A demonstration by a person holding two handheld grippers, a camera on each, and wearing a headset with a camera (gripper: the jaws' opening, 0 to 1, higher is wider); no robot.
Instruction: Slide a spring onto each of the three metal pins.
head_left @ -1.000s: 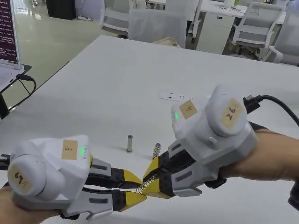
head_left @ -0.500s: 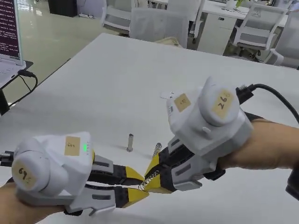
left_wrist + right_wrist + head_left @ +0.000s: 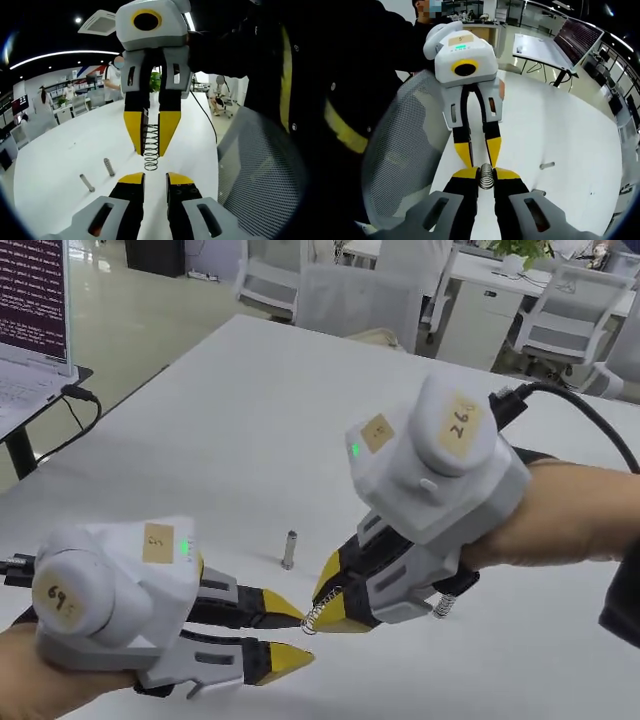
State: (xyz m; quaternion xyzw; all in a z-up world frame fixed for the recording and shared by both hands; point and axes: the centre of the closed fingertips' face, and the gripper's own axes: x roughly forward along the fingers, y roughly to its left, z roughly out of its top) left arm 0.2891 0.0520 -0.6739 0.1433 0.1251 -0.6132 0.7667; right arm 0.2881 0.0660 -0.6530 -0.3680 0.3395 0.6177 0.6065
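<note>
My right gripper (image 3: 326, 608) (image 3: 486, 174) is shut on a small steel spring (image 3: 316, 614) (image 3: 486, 178), held above the white table (image 3: 230, 430). The spring (image 3: 151, 145) hangs down between the right gripper's yellow tips (image 3: 150, 149). My left gripper (image 3: 293, 631) (image 3: 155, 178) faces it, open, with its tips just short of the spring's free end. A bare metal pin (image 3: 290, 548) (image 3: 86, 182) stands upright behind the tips. A second pin wearing a spring (image 3: 443, 605) (image 3: 108, 166) peeks out beside the right gripper's body.
A laptop (image 3: 30, 320) on a stand with a black cable (image 3: 75, 410) sits off the table's left edge. Office chairs (image 3: 350, 300) and desks line the far side. A mesh chair back (image 3: 260, 165) is close on the near side.
The left gripper's jaws have spread apart and let go of the spring's end. The right gripper keeps hold of the spring. The head view has shifted.
</note>
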